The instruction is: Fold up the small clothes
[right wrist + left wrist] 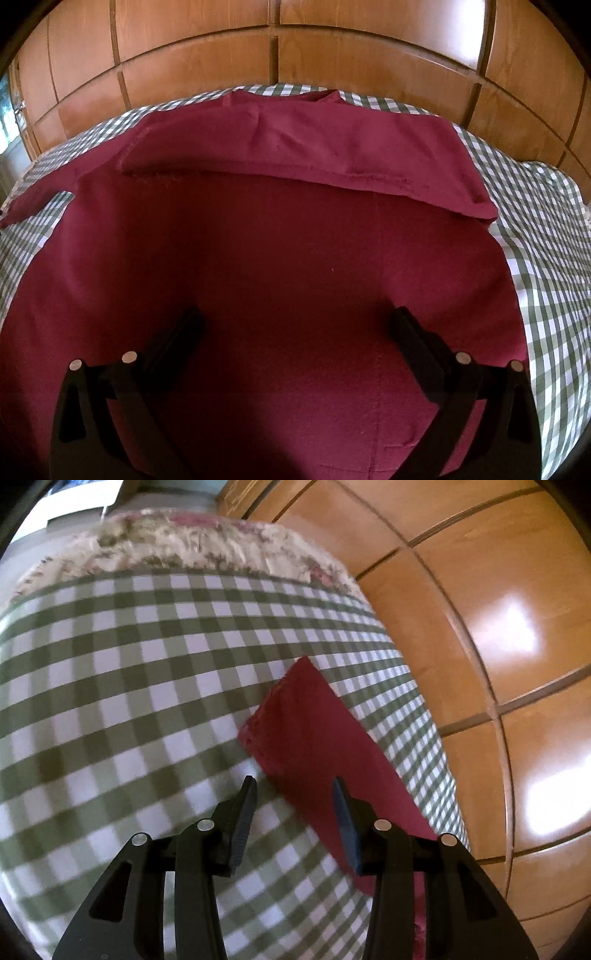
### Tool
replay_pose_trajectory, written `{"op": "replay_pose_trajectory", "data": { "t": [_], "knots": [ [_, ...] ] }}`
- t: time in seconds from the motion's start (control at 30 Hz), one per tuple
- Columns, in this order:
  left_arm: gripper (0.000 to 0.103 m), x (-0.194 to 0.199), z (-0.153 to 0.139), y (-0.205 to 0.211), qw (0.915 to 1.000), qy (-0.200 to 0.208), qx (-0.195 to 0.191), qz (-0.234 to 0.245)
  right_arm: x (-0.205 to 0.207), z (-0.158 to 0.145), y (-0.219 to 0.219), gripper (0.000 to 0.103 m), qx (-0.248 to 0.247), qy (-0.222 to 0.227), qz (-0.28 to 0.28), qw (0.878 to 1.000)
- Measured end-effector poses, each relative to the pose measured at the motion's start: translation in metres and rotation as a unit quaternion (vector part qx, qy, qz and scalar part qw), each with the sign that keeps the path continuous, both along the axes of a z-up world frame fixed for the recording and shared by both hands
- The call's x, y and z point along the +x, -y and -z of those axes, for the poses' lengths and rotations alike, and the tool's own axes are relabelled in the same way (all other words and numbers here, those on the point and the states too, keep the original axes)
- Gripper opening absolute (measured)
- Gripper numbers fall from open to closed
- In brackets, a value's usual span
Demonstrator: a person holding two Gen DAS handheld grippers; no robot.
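My left tongs [293, 782] are open with a clear gap between the two fingers and nothing pinched in them. From the left wrist view they hang over the green-and-white checked cloth [129, 686] covering the surface. A strip of the dark red garment [314, 746] runs diagonally from under the right finger up toward the far right, lying flat on the checks, its near part just beside the surface's right edge. To the left there's loads of bare checked cloth. At the far end a floral fabric [184, 550] sticks out from under the checked one, and wooden panelled doors [498, 609] fill everything to the right of that edge. This view is a bit blurry, so I can't make out the stitching on the red piece.

Over on the right wrist view, my right tongs [295, 321] are spread wide, fingers far apart, holding nothing as far as I can see. They sit right above the garment [280, 266], which takes up most of the frame. Its far portion is folded back over itself into a band with a visible hemmed edge, and a sleeve-like bit sticks out at the far left. Checked cloth [546, 258] shows on the right and a bit on the left, and the wooden doors [295, 48] stand close behind the far edge.
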State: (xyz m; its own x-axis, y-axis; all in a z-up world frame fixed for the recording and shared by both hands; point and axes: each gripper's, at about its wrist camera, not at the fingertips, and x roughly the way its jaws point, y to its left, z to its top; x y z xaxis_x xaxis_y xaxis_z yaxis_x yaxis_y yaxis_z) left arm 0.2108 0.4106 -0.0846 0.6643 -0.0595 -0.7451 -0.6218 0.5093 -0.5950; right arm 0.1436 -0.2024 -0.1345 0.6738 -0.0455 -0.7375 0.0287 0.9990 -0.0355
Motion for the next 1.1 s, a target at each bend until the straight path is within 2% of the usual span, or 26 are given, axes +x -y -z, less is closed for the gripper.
{"op": "replay_pose_trajectory", "data": {
  "t": [0.03,0.07,0.1,0.17,0.3,0.43,0.57,0.67,0.8,0.97,1.0,1.07,1.1],
  "knots": [
    [0.041,0.003,0.002,-0.003,1.0,-0.004,0.002,-0.002,0.0,0.0,0.0,0.101,0.0,0.0,0.0,1.0],
    [0.033,0.006,0.004,-0.005,0.9999,-0.009,0.005,-0.001,0.0,0.0,-0.001,0.101,-0.001,0.001,0.0,1.0],
    [0.018,0.01,0.003,-0.007,0.9997,-0.02,0.017,-0.002,0.001,0.001,-0.001,0.101,-0.002,0.001,0.001,1.0],
    [0.007,0.014,-0.001,-0.006,0.9991,-0.029,0.031,0.002,0.0,0.001,-0.001,0.101,-0.002,0.002,0.001,1.0],
    [0.006,0.012,-0.028,0.011,0.9981,0.018,0.055,0.022,0.0,0.001,0.0,0.101,-0.001,0.003,0.002,1.0],
    [0.006,0.015,-0.064,0.059,0.9907,0.075,0.074,0.085,0.0,0.002,0.0,0.101,0.001,0.004,0.001,1.0],
    [0.006,0.025,-0.09,0.132,0.9744,0.118,0.085,0.171,0.0,0.001,0.001,0.101,0.002,0.005,0.002,1.0],
    [0.006,0.032,-0.093,0.191,0.9594,0.128,0.097,0.232,0.0,0.001,0.001,0.101,0.005,0.005,0.002,1.0],
    [0.006,0.038,-0.079,0.274,0.9333,0.12,0.109,0.32,0.0,0.001,0.002,0.101,0.01,0.006,0.002,1.0],
    [0.007,0.036,-0.045,0.355,0.9003,0.086,0.132,0.406,-0.001,0.001,0.003,0.101,0.016,0.007,0.002,1.0],
    [0.017,0.032,-0.039,0.366,0.8932,0.079,0.142,0.419,-0.001,0.001,0.003,0.101,0.018,0.007,0.002,1.0],
    [0.031,0.024,-0.031,0.377,0.8833,0.071,0.146,0.44,-0.001,0.001,0.003,0.101,0.02,0.006,0.001,1.0],
    [0.032,0.015,-0.03,0.379,0.8806,0.074,0.145,0.445,0.0,0.001,0.004,0.101,0.023,0.004,0.001,1.0]
  ]
}}
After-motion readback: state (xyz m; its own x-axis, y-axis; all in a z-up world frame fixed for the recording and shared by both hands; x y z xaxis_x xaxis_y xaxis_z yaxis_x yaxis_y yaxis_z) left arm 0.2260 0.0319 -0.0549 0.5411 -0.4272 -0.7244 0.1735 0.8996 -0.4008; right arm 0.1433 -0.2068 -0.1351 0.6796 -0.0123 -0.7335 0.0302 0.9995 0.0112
